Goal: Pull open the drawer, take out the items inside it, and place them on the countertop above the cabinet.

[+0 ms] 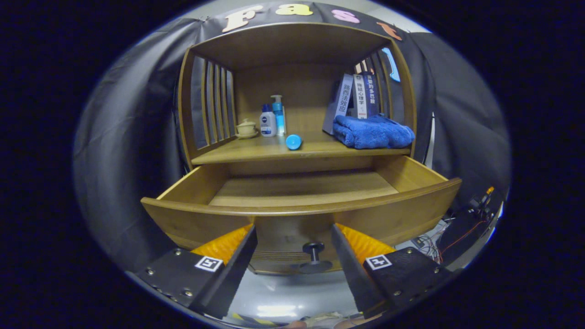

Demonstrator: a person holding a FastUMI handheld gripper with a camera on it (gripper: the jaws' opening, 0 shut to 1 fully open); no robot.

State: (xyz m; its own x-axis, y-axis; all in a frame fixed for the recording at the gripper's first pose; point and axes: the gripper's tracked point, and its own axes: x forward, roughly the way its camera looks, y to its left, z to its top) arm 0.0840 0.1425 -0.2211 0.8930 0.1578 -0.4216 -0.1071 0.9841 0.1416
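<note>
Drawer pulled open, knob between spread claw fingers — untouched

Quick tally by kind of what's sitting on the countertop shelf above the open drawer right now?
Bottles: 2, one white-and-blue, one blue pump bottle
Lidded cups: 1
Blue cylinders lying down: 1
Books: 3
Blue towels: 1
Total: 8
The drawer shows no items on its visible floor. The gripper is open, fingers either side of the knob.
</note>
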